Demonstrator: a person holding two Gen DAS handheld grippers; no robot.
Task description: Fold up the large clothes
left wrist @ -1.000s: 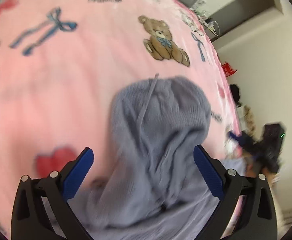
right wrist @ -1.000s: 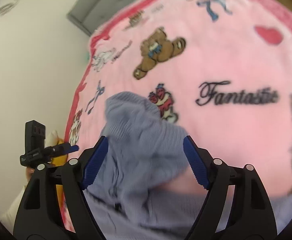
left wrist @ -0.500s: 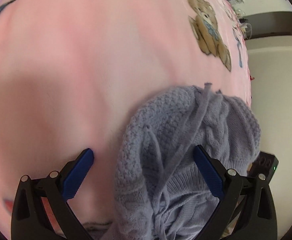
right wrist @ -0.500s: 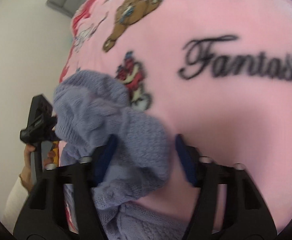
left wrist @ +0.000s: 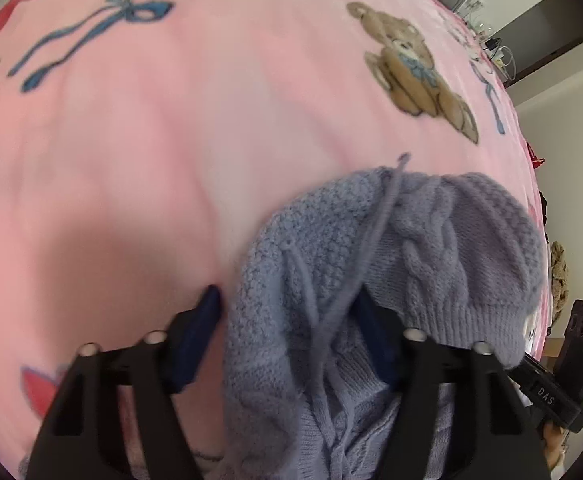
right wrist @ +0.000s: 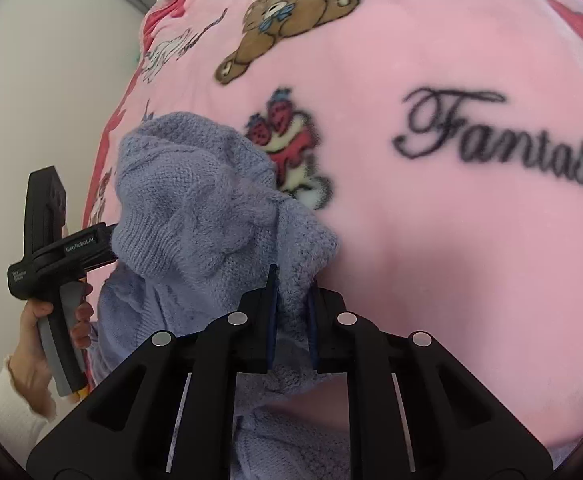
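A bed is carrying everything, and a pink fleece blanket point(right wrist: 431, 240) is covering it, showing printed teddy bears point(right wrist: 287, 20), blue bows point(left wrist: 91, 32), strawberries and the word "Fantastic". A lavender knit sweater point(left wrist: 371, 260) is lying bunched on the blanket's near part.

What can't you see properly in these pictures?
- Left wrist view: the left gripper is blurred, and the purple sweater covers part of its fingers.
- Right wrist view: the word on the pink blanket is cut off by the edge.
- Both views: the sweater's lower part is hidden behind the grippers.
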